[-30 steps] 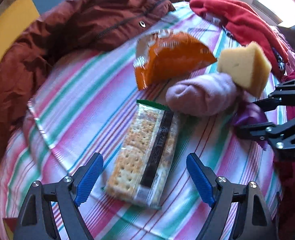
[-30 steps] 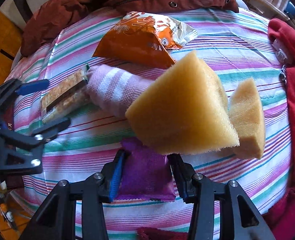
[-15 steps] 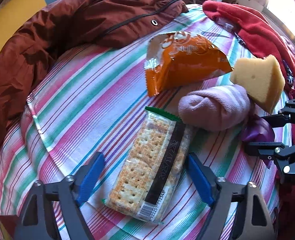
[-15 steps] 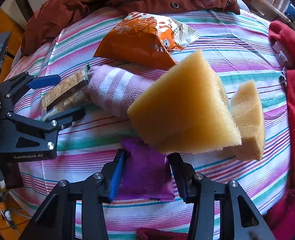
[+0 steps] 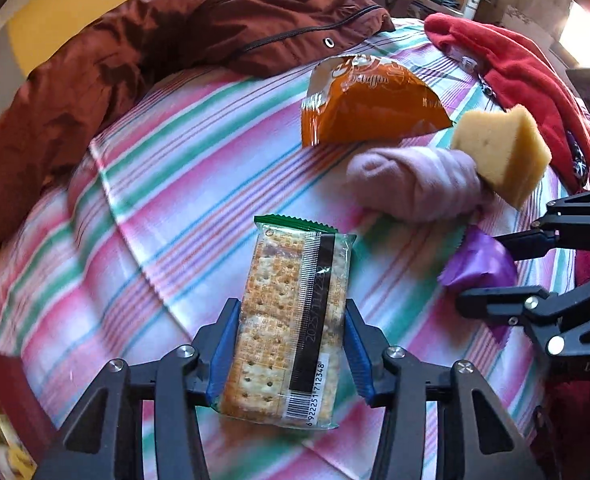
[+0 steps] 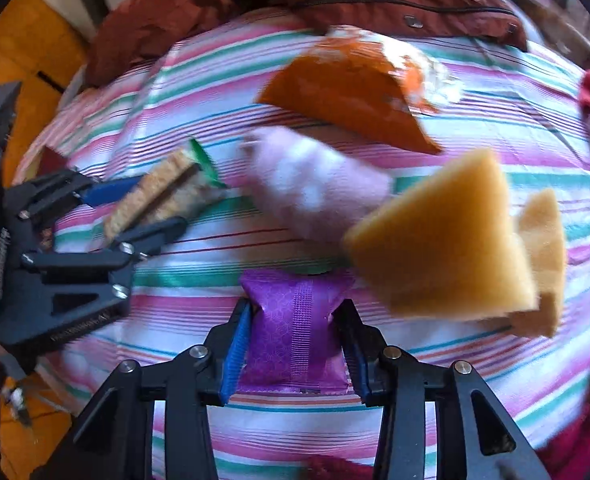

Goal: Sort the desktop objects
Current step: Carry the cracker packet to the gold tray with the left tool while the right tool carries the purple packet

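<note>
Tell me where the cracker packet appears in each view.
Left wrist: cracker packet at bottom centre, clamped in the left gripper.
Right wrist: it lies at the left edge, seen end-on.
Shared landmark: the rolled pink sock beside it.

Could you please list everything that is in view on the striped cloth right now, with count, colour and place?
cracker pack: one, tan in clear wrap, between the left pads
purple sachet: one, purple, between the right pads
sock roll: one, pale pink, middle
snack bag: one, orange, behind the roll
sponge wedges: two, yellow, right of the roll
jacket: one, rust-brown, far edge
red garment: one, right edge
striped cloth: one, pink, green, white
left gripper: closed on the crackers
right gripper: closed on the sachet
</note>
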